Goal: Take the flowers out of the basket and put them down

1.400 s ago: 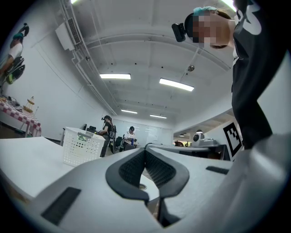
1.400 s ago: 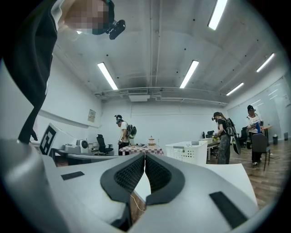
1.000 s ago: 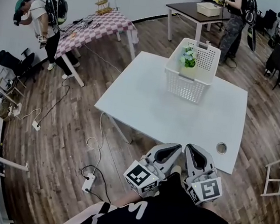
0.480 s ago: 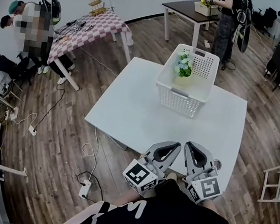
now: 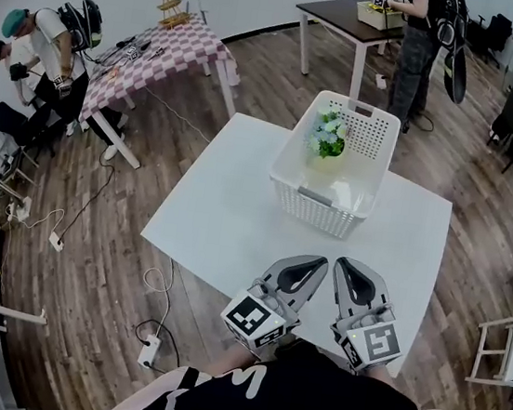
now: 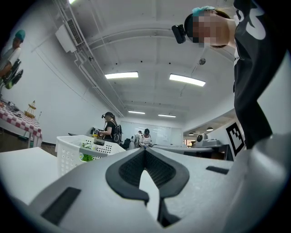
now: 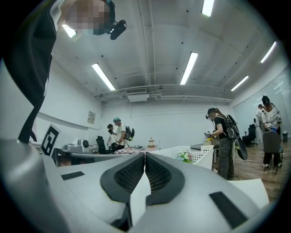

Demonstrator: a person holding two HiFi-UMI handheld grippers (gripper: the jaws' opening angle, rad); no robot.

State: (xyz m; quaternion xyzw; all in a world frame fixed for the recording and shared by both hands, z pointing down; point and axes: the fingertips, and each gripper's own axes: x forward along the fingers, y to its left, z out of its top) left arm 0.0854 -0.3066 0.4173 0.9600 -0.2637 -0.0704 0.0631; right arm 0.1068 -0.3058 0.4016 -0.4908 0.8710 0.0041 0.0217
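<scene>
the flowers (image 5: 326, 135) sit in the basket (image 5: 323, 208), toward its far left corner, so we judge nothing is lifted yet. the basket stands on the table (image 5: 227, 214), well ahead of us, which is probably why both grippers hang low by the near edge. the left gripper (image 5: 313, 263) and right gripper (image 5: 346, 266) lie side by side, noses pointing at the basket. each has its jaws pressed together on nothing. whether the flowers stand in a pot we cannot tell.
</scene>
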